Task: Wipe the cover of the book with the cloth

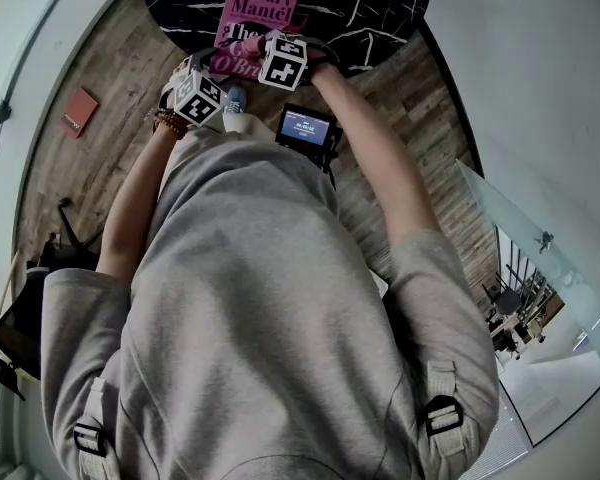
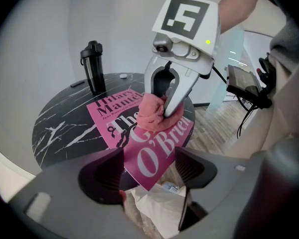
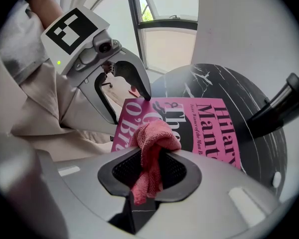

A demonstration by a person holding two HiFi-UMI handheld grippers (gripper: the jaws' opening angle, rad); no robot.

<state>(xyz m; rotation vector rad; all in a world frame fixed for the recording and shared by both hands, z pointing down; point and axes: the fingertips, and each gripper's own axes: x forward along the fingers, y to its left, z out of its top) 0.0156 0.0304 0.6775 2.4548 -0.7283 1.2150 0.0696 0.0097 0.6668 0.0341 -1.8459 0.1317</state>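
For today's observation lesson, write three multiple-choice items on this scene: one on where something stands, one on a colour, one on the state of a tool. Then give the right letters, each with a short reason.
1. Where does the flask stand?
A) on the table, beyond the book
B) on the floor
C) on top of the book

2. What colour is the cloth?
A) blue
B) pink
C) white

3. What state are the right tongs in?
A) open and empty
B) shut on the cloth
C) shut on the flask

Answers:
1 A: it stands upright on the dark tabletop past the book's far edge.
2 B: the cloth is pink, close to the colour of the cover.
3 B: the right gripper view shows the cloth pinched in the tongs.
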